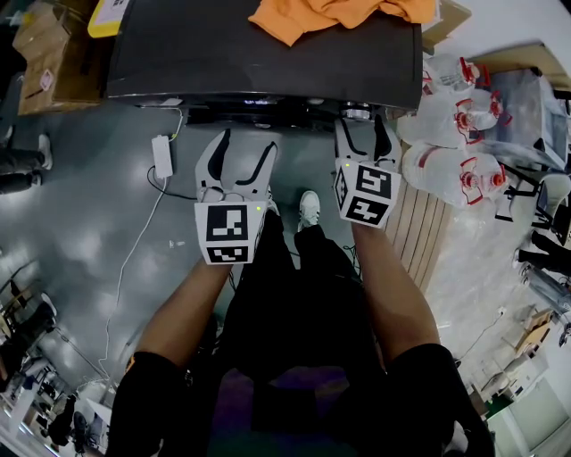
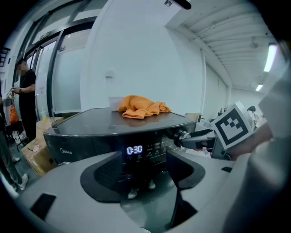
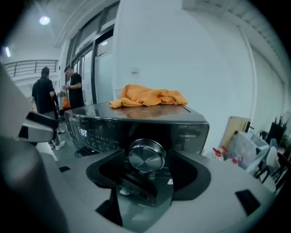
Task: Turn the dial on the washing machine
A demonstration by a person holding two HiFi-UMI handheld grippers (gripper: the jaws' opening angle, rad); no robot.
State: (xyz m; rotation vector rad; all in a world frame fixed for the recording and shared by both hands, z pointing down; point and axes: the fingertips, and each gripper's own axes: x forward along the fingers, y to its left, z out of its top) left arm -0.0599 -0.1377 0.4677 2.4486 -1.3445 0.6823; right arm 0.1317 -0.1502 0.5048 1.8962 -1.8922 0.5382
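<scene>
The dark washing machine (image 1: 268, 54) stands before me with an orange cloth (image 1: 339, 13) on its lid. Its silver dial (image 3: 146, 156) sits at the right end of the control panel. My right gripper (image 3: 148, 173) is open. The dial lies in the gap at its fingertips, and a sliver of space shows beside the right pad. In the head view the right gripper (image 1: 361, 125) reaches the dial (image 1: 357, 112). My left gripper (image 1: 247, 143) is open and empty, a little short of the panel. It faces the lit display (image 2: 134, 149), which reads 0:30.
Several plastic bottles with red caps (image 1: 455, 134) lie on the floor at the right, beside a wooden pallet (image 1: 415, 223). A white power strip (image 1: 162, 154) with its cable lies at the left. Cardboard boxes (image 1: 45, 54) stand at the far left. Two people (image 3: 45, 95) stand behind the machine.
</scene>
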